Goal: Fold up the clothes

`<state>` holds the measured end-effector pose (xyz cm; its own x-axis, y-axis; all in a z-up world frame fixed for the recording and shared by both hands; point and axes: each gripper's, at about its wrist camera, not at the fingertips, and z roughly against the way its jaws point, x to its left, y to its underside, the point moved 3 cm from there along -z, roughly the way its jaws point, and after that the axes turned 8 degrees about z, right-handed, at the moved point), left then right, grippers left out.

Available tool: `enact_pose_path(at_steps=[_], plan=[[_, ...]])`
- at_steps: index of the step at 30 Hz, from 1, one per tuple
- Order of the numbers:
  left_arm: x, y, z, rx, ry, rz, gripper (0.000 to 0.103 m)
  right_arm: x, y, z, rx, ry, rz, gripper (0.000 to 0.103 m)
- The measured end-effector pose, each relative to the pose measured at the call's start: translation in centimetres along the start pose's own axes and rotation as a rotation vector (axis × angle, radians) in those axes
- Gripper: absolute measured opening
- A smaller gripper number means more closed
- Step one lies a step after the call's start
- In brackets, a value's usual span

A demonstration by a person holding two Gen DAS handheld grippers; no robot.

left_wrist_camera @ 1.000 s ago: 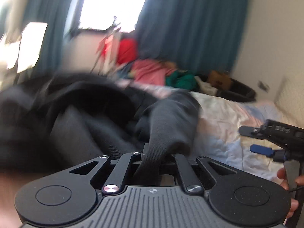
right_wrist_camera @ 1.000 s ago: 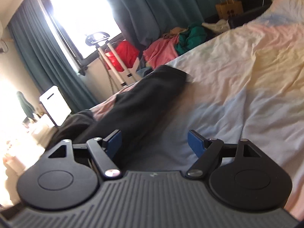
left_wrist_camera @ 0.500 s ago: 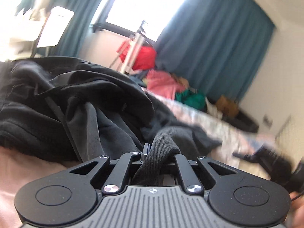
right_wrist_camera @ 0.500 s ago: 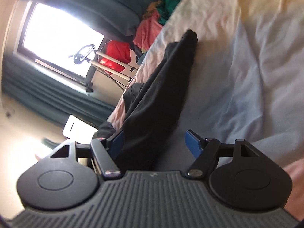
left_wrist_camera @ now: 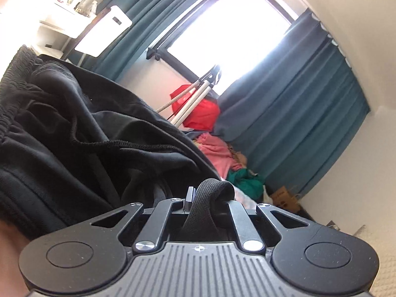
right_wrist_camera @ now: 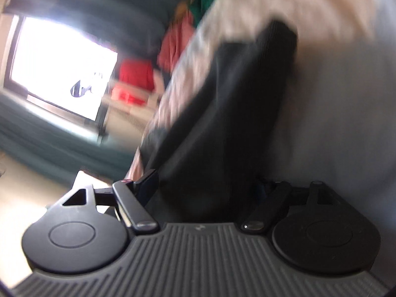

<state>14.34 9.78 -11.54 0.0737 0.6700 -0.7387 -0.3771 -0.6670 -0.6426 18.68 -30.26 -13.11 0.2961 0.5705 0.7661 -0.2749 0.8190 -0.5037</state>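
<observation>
A black garment (left_wrist_camera: 74, 136) lies bunched on the bed and fills the left of the left wrist view, its elastic waistband at the far left. My left gripper (left_wrist_camera: 200, 198) is shut on a ribbed black cuff (left_wrist_camera: 210, 188) of it, which loops up over the fingers. In the blurred right wrist view a long black leg (right_wrist_camera: 235, 99) of the garment stretches away across the pale bedsheet (right_wrist_camera: 334, 99). My right gripper (right_wrist_camera: 205, 185) is low over the near end of that leg. Its jaws are closing with the cloth between them, and I cannot see the pads pressing.
A pile of pink and green clothes (left_wrist_camera: 215, 153) lies at the far end of the bed. Behind it are a red bag (left_wrist_camera: 200, 113) on a white stand, teal curtains (left_wrist_camera: 297, 123), a bright window, and a brown paper bag (left_wrist_camera: 284, 195) on the floor.
The left gripper has rolled and moved sideways with the cuff, and the bunched garment now looms closer. The right gripper has rolled and sunk onto the black leg, and its jaws have narrowed around it.
</observation>
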Motion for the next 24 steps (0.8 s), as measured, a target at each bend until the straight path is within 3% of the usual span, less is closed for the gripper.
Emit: enact_pose_path(at_steps=[1, 2, 3, 7, 10, 12, 15, 19, 23, 24], plan=[[0.0, 0.1, -0.1, 0.009, 0.014, -0.001, 0.007, 0.1, -1.0, 0.3, -0.055, 0.049, 0.013, 0.046], [-0.1, 0.1, -0.2, 0.017, 0.028, -0.003, 0.007, 0.1, -2.0, 0.6, -0.085, 0.085, 0.024, 0.02], [-0.4, 0.3, -0.3, 0.034, 0.053, -0.014, 0.007, 0.1, -3.3, 1.0, -0.094, 0.095, 0.032, 0.012], [-3.3, 2.9, -1.0, 0.137, 0.158, -0.188, 0.007, 0.5, -8.7, 5.4, -0.196, 0.138, 0.174, 0.01], [-5.8, 6.0, -1.6, 0.23, 0.226, -0.346, 0.008, -0.7, -12.6, 10.6, -0.316, 0.25, 0.256, 0.009], [-6.8, 9.0, -2.7, 0.319, 0.218, -0.411, 0.011, -3.7, -14.5, 13.4, -0.353, 0.352, 0.202, 0.01], [-6.9, 11.8, -4.3, 0.377, 0.114, -0.506, 0.012, -9.5, -15.6, 15.9, -0.278, 0.435, 0.043, 0.011], [-5.2, 11.9, -5.2, 0.418, 0.057, -0.457, 0.013, -16.0, -14.6, 18.0, -0.15, 0.351, -0.23, 0.012], [-5.8, 12.0, -4.7, 0.4, 0.041, -0.477, 0.017, -16.7, -13.3, 19.7, -0.101, 0.276, -0.332, 0.016], [-6.0, 12.2, -4.3, 0.398, 0.037, -0.479, 0.017, -16.3, -13.0, 19.9, -0.088, 0.27, -0.331, 0.025]])
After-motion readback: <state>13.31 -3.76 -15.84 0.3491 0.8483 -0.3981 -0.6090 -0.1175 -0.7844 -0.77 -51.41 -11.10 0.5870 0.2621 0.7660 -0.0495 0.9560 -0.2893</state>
